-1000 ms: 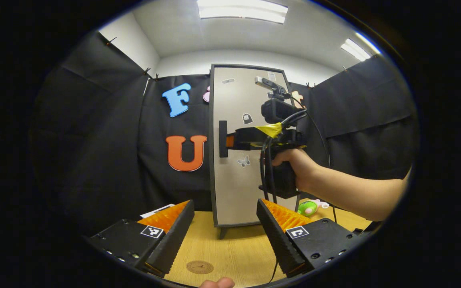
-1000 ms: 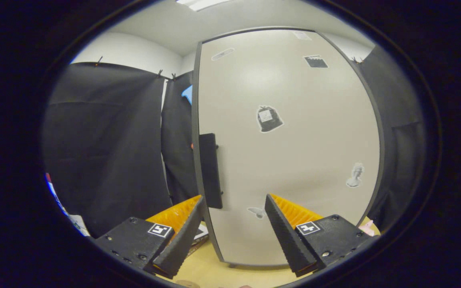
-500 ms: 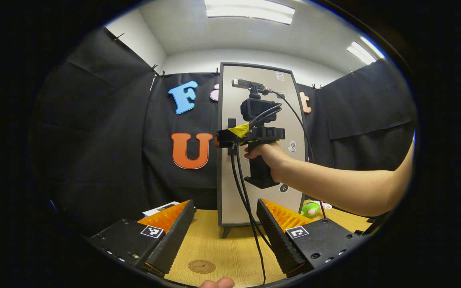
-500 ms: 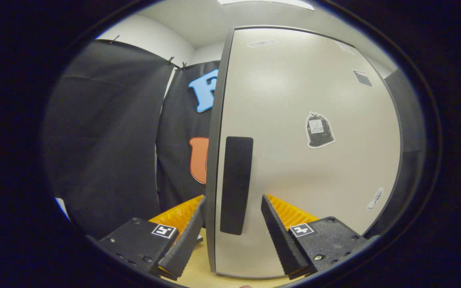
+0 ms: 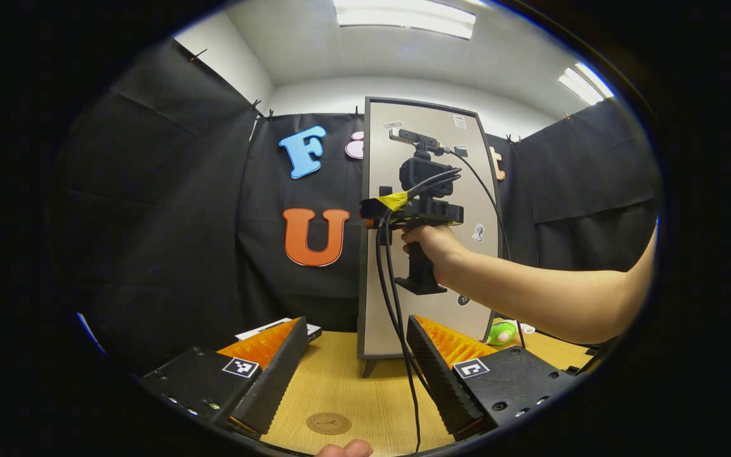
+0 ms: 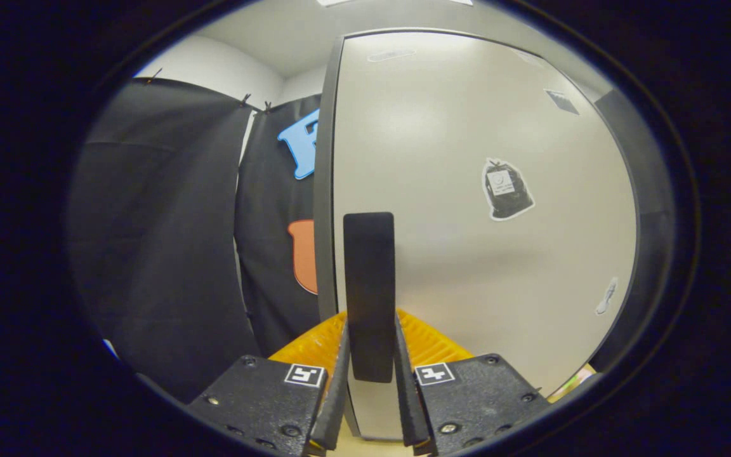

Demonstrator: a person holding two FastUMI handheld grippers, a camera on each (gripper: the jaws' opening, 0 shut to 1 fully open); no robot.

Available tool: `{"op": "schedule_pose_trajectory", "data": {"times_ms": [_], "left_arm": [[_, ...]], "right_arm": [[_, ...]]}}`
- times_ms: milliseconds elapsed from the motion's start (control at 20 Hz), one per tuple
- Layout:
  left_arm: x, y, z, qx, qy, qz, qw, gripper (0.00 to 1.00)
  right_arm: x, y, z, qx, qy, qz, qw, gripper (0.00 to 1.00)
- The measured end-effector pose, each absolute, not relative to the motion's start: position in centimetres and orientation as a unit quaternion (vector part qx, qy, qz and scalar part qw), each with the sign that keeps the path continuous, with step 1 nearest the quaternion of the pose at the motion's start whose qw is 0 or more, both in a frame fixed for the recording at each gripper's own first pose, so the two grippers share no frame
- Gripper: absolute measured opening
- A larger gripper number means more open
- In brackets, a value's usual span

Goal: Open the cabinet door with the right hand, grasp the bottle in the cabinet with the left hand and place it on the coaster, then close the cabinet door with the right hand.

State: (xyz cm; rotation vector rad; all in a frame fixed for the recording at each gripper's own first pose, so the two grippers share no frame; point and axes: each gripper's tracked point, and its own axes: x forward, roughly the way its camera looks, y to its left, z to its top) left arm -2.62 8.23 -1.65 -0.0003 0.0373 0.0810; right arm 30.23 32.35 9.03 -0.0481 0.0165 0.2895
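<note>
Both fingers of the right gripper (image 6: pixel 368 406) pinch the black handle (image 6: pixel 369 295) of the shut cabinet door (image 6: pixel 467 254), ready to pull; the left gripper (image 5: pixel 356 381) waits spread above the coaster (image 5: pixel 329 423) (bottle presumably behind the door).

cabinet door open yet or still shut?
Shut. The cabinet door sits flush, showing no interior, and the right gripper is closed on its black handle.

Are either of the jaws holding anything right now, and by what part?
The right gripper is shut on the cabinet door's black handle, near its lower end. The left gripper is open, holding nothing.
</note>
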Motion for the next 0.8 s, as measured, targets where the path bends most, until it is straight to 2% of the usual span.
{"op": "schedule_pose_trajectory", "data": {"times_ms": [250, 800], "left_arm": [[-2.6, 8.4, -1.5, -0.005, 0.019, 0.040, 0.999, 0.95], [-3.4, 8.8, -1.5, -0.008, 0.017, 0.042, 0.999, 0.95]], "right_arm": [[30.4, 32.2, 8.9, -0.038, 0.011, 0.139, 0.989, 0.22], [26.6, 31.5, 9.1, -0.041, 0.020, 0.188, 0.981, 0.22]]}}
